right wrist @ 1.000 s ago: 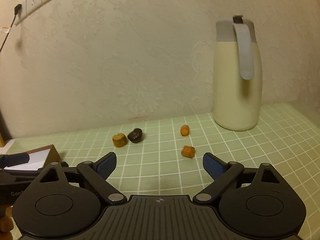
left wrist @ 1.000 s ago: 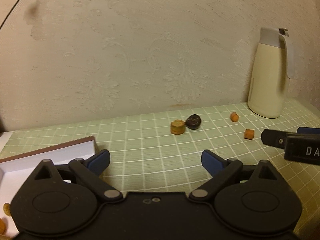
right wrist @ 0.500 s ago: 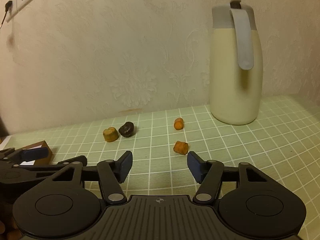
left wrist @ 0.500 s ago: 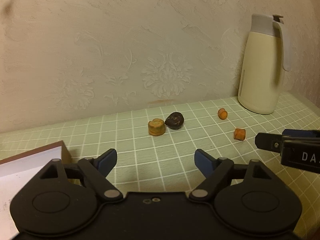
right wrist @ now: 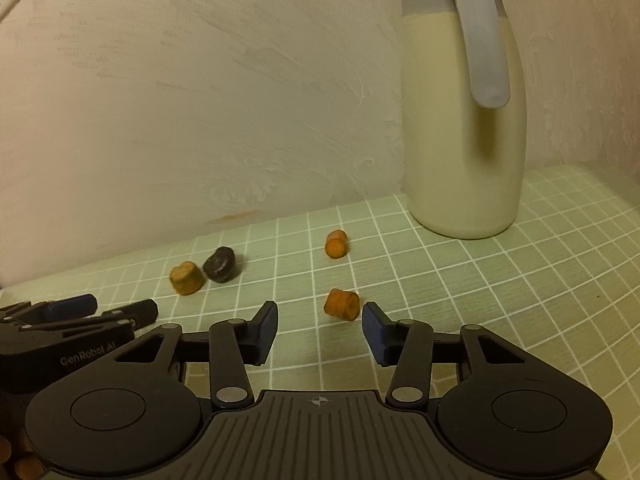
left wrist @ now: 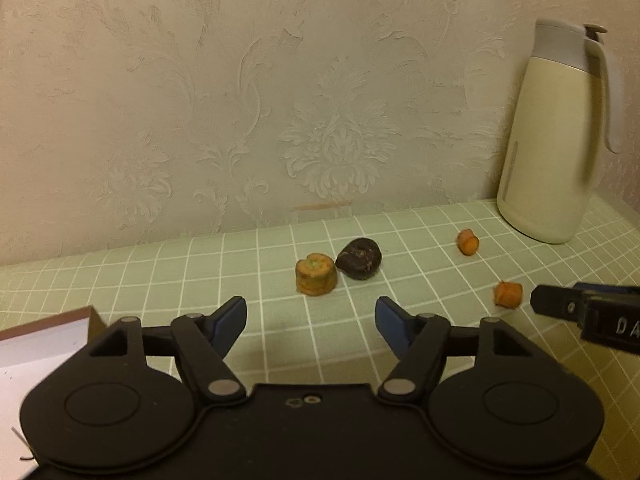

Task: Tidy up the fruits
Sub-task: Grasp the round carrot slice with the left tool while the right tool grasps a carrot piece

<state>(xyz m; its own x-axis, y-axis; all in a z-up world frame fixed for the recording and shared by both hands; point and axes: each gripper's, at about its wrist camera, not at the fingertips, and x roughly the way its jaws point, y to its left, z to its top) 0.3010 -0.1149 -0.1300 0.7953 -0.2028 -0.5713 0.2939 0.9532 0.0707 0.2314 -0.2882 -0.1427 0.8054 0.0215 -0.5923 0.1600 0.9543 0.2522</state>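
The left gripper (left wrist: 310, 320) is closing on nothing, the yellow-orange chunk (left wrist: 316, 274) and dark fruit (left wrist: 359, 259) lying just ahead; the right gripper (right wrist: 319, 326) is closing, still apart, an orange piece (right wrist: 341, 304) sitting just beyond its fingertips.

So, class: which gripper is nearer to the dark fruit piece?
Left. The left gripper points at the dark piece; the right gripper sits farther right, closing toward an orange chunk.

The matte black plastic left gripper (left wrist: 310, 318) and its right twin (right wrist: 319, 327) share blue-padded fingertips (left wrist: 230, 320), silver pivot screws and round embossed discs at five and seven o'clock, the right with a ribbed centre panel.
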